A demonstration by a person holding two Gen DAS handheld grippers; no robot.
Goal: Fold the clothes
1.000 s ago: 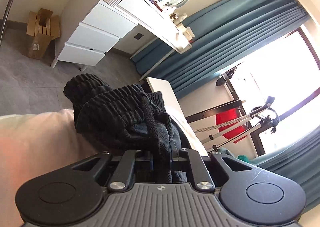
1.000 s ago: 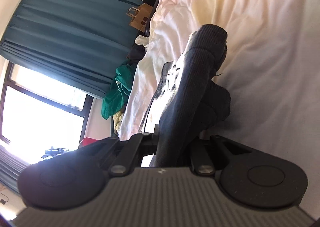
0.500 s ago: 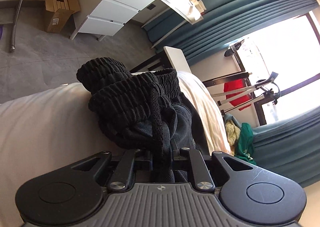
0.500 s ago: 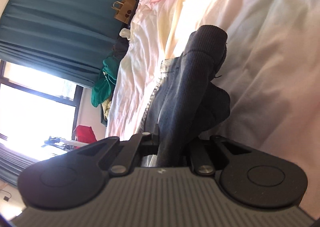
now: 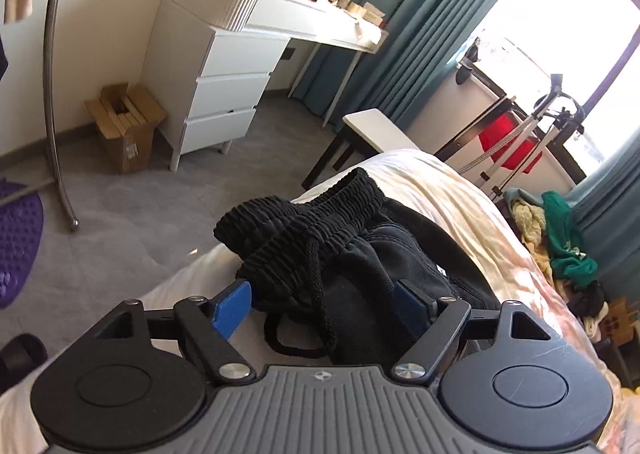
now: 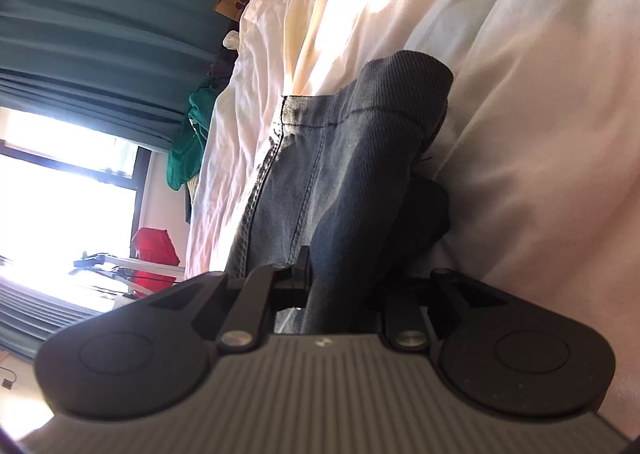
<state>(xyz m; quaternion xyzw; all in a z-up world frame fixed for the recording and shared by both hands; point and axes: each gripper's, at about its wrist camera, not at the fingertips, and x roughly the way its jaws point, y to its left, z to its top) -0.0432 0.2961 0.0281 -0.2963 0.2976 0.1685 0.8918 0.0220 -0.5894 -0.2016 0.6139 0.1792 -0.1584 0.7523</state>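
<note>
My left gripper [image 5: 322, 304] stands with jaws wide apart, blue ribbed pads [image 5: 232, 308] bare on either side of the black sweatpants [image 5: 360, 254]; nothing is pinched there. The gathered elastic waistband [image 5: 304, 222] sits bunched just ahead of the pads, its knitted drawcord [image 5: 316, 294] looping down between them. My right gripper [image 6: 340, 286] is clamped on a ribbed cuff end of the same garment [image 6: 384, 158], fabric drawn up taut between the jaws. The pants lie on the pale, rumpled bedsheet [image 5: 460, 198] near the bed's corner, long axis running from waistband at my left to cuff at my right. Textures: heavy fleece body, shirred waistband, fine rib at the cuff, stitched seams catching light. Judgement: the waistband is nearest my left jaws and directly ahead; whether I have just released it or am about to take it, I cannot tell.
</note>
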